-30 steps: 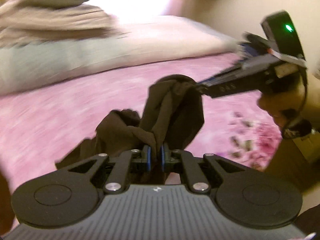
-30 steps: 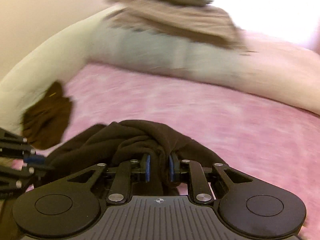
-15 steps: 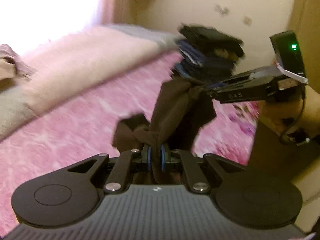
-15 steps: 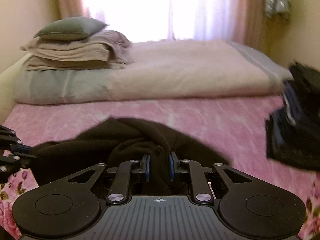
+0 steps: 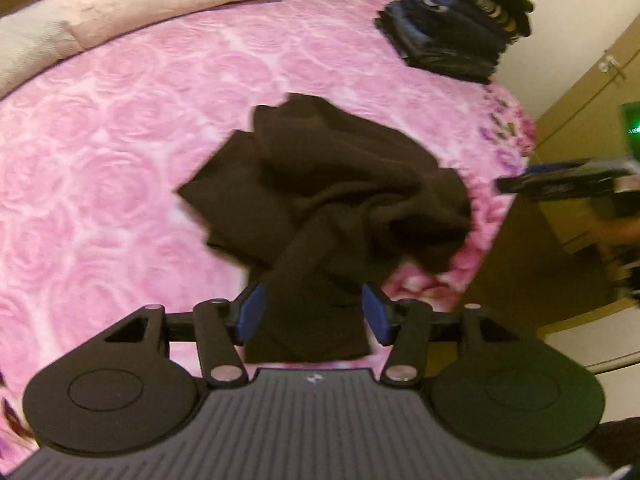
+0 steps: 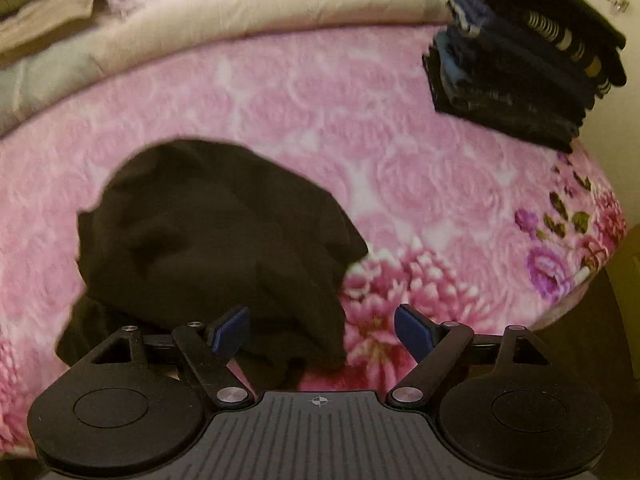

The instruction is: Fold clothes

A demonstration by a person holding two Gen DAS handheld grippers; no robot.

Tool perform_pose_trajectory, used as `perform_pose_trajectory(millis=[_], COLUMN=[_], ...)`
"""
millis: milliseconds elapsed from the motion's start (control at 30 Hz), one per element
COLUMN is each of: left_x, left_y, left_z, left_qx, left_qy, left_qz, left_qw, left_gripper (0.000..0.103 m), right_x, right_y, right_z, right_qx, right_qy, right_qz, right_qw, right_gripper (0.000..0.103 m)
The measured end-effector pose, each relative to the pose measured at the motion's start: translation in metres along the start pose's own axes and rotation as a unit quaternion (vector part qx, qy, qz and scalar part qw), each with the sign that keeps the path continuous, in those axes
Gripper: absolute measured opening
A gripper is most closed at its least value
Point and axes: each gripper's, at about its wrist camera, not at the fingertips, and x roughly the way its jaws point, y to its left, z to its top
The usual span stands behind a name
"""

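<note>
A dark brown garment [image 5: 332,200] lies bunched in a heap on the pink rose-patterned bedspread [image 5: 120,160]. In the left wrist view my left gripper [image 5: 314,314] hangs over its near end, jaws opening, a strip of the cloth lying loose between the blue pads [image 5: 252,312]. In the right wrist view the same garment [image 6: 212,240] sits left of centre. My right gripper [image 6: 322,334] is opening wide; cloth lies by its left pad [image 6: 230,330], with bedspread [image 6: 360,140] showing across the rest of the gap. The right gripper's body [image 5: 560,184] shows blurred at the right edge of the left wrist view.
A stack of folded dark clothes [image 6: 520,60] stands at the bed's far right corner. A beige folded quilt [image 6: 240,4] and pillows [image 6: 48,12] line the far side. The bed's right edge drops off beside a wooden door [image 5: 580,92].
Both grippers were shut on the brown garment and holding it up; they swung right and down, and now both stand open with the garment dropped in a heap on the bedspread.
</note>
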Motion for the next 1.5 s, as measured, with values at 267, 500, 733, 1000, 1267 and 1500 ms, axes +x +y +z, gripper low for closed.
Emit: perform_pose_trajectory(millis=[267, 500, 733, 1000, 1267, 1500], left_x=[0.049, 0.147, 0.168, 0.008, -0.209, -0.244], left_y=[0.049, 0.069, 0.067, 0.095, 0.084, 0.036], left_z=[0.049, 0.089, 0.095, 0.15, 0.187, 0.096], left_qx=[-0.025, -0.061, -0.073, -0.09, -0.011, 0.035], left_qy=[0.013, 0.063, 0.074, -0.085, -0.32, -0.298], left_qz=[0.069, 0.113, 0.092, 0.142, 0.24, 0.219], left_qw=[0.9972, 0.9898, 0.9903, 0.982, 0.9163, 0.9287], left_gripper=[0.067, 0.071, 0.003, 0.003, 0.003, 0.003], right_x=[0.053, 0.177, 0.262, 0.17, -0.018, -0.063], right_y=[0.009, 0.015, 0.012, 0.018, 0.02, 0.001], right_z=[0.053, 0.1, 0.119, 0.195, 0.286, 0.2], right_qx=[-0.066, -0.191, -0.204, -0.196, -0.194, -0.116], right_qy=[0.002, 0.062, 0.117, 0.013, -0.31, -0.334], right_qz=[0.072, 0.131, 0.192, 0.267, 0.236, 0.208], right_qw=[0.995, 0.971, 0.953, 0.943, 0.9, 0.912], right_gripper=[0.082, 0.082, 0.02, 0.007, 0.007, 0.007])
